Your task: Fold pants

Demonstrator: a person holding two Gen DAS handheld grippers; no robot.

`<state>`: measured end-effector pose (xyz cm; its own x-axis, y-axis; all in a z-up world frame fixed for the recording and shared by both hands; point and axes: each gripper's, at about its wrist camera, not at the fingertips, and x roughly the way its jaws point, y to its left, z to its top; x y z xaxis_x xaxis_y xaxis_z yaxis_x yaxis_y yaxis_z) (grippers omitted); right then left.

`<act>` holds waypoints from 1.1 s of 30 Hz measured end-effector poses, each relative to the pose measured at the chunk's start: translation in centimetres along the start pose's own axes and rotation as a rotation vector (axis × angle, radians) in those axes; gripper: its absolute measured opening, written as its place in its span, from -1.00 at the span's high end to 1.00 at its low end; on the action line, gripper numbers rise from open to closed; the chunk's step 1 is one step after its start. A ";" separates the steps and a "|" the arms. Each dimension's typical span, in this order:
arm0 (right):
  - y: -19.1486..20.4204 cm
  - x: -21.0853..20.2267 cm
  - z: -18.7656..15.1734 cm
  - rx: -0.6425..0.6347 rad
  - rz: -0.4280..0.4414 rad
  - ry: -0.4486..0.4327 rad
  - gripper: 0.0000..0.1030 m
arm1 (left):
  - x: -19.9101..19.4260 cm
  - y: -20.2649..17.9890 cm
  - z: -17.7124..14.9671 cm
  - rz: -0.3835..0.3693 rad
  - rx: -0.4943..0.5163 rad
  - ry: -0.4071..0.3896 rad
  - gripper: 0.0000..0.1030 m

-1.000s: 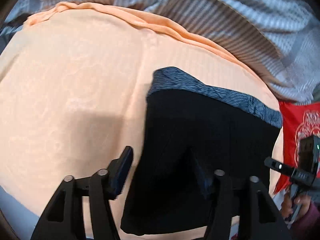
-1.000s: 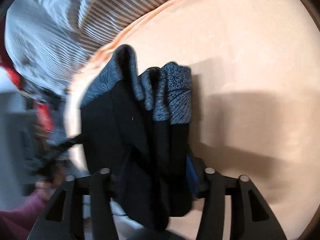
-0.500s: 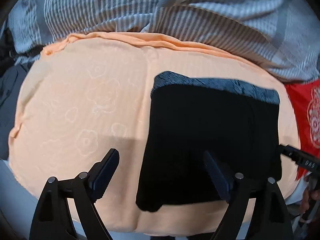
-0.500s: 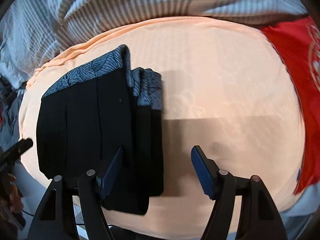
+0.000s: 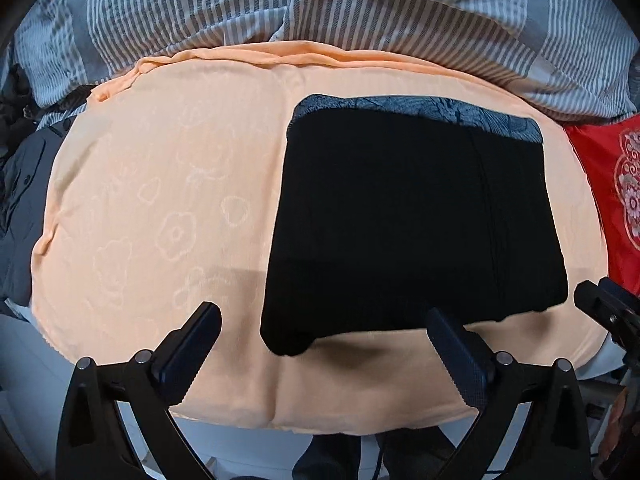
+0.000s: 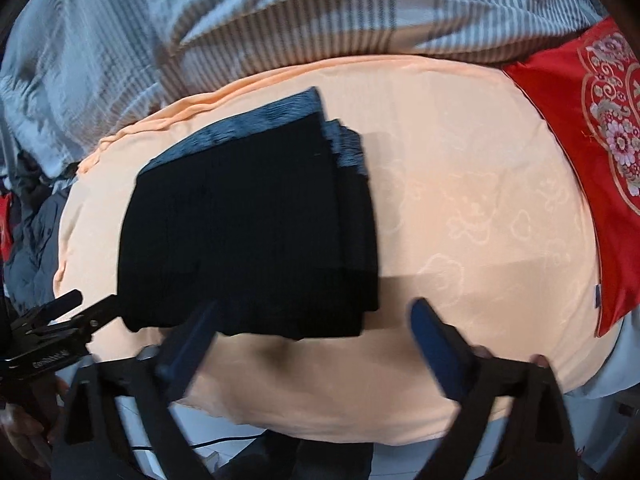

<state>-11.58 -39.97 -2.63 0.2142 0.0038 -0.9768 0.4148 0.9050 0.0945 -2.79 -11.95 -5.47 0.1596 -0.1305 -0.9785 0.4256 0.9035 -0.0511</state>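
While the pants [image 5: 412, 220] lie folded in a flat black block on the peach sheet [image 5: 160, 208], both tools hang clear of them. Left hand-held gripper [image 5: 324, 344] is spread wide and empty; right hand-held gripper [image 6: 316, 340] likewise gapes, holding nothing. Behind lies a striped duvet [image 5: 320, 4].

Left gripper [image 5: 322, 342]: jaws spread wide, nothing between fingers, pointing forward and down. Right gripper [image 6: 316, 330]: jaws likewise wide apart, empty, slightly motion-blurred. Grippers side by side, near each other.
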 end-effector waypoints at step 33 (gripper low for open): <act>3.3 0.1 -2.4 -0.019 -0.031 0.060 -0.99 | 0.0 -1.1 -2.6 0.042 0.028 0.005 -1.00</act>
<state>-12.34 -35.94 -2.89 0.1485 0.0007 -0.9889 0.4034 0.9130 0.0612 -5.64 -11.90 -5.89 0.1739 -0.0905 -0.9806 0.4432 0.8964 -0.0041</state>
